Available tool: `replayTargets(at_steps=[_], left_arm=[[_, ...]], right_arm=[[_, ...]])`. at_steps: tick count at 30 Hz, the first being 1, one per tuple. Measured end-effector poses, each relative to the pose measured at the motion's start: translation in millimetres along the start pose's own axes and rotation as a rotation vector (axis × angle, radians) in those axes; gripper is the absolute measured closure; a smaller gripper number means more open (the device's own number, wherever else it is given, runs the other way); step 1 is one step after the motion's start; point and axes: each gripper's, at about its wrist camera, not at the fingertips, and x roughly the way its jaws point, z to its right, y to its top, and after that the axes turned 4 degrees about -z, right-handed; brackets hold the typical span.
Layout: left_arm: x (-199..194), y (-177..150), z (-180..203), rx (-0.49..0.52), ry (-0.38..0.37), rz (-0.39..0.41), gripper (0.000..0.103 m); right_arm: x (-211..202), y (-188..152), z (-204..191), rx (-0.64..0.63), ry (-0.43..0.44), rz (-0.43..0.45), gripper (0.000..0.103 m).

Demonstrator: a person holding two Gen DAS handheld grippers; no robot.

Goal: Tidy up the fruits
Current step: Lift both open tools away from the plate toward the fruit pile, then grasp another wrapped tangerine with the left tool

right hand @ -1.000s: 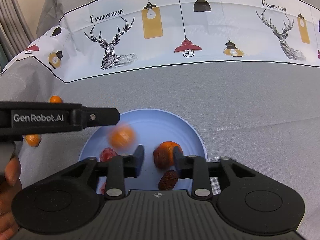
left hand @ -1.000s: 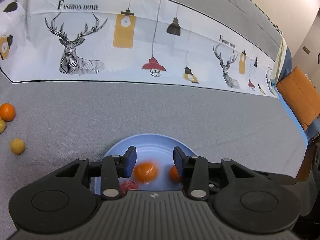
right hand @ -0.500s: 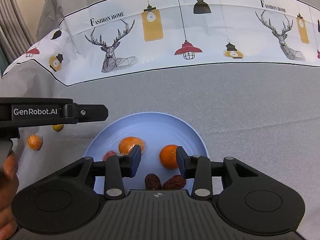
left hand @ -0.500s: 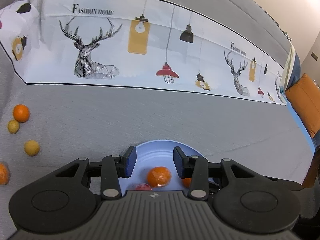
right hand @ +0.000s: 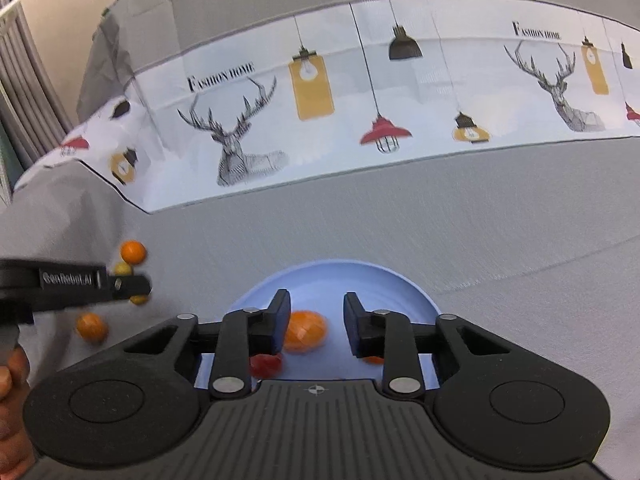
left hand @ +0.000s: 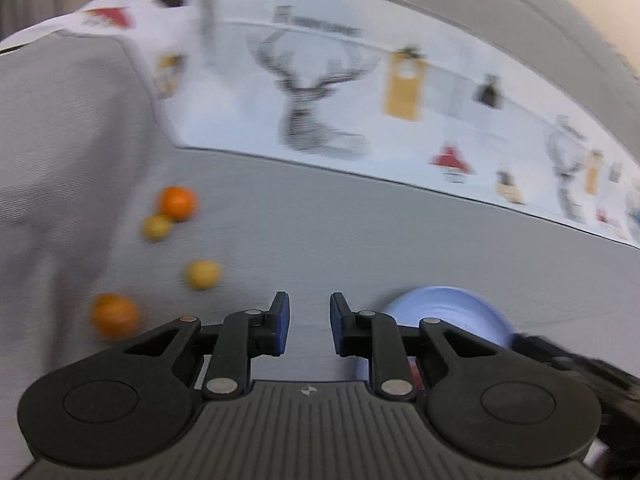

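Left gripper (left hand: 305, 324): has swung off the blue plate (left hand: 448, 312) toward the loose fruit on the grey cloth (left hand: 360, 240); the plate, centred under it a second ago, now sits at lower right of the left wrist view, partly behind the right finger. Jaws have just been closing, now narrow, with only bare cloth between the pads; nothing held. View blurred. Loose fruit now nearer the middle: one orange (left hand: 178, 203) touching a small yellow fruit (left hand: 157, 227), a second yellow fruit (left hand: 203, 275) apart, a second orange (left hand: 115, 315) nearest at lower left. Right gripper (right hand: 317, 324): hovers over the plate (right hand: 332, 280), hardly shifted. Its jaws have also just been closing, now narrow and empty. Plate contents, right wrist view: an orange mandarin (right hand: 305, 332) just beside the left pad (a second ago it was a blur in mid-roll), a red fruit (right hand: 266, 364) below it, an orange sliver (right hand: 374, 359) behind the right finger.
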Motion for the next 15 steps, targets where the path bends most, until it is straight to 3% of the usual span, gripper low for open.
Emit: replayTargets(at_steps=[3, 7, 9, 12, 15], left_arm=[[2, 5, -26, -0.061, 0.155, -0.021, 0.075], [6, 9, -58, -0.143, 0.288, -0.063, 0.058], [10, 10, -68, -0.168, 0.306, -0.094, 0.057], [11, 12, -72, -0.169, 0.317, -0.106, 0.041], [11, 8, -73, -0.117, 0.318, -0.037, 0.027]], right_arm=[[-1, -2, -10, -0.001, 0.028, 0.016, 0.076], [2, -7, -24, -0.008, 0.078, 0.005, 0.075], [3, -10, -31, -0.018, 0.1, 0.003, 0.075], [4, -12, -42, -0.042, 0.129, -0.005, 0.075], [3, -14, -50, -0.079, 0.138, -0.009, 0.075]])
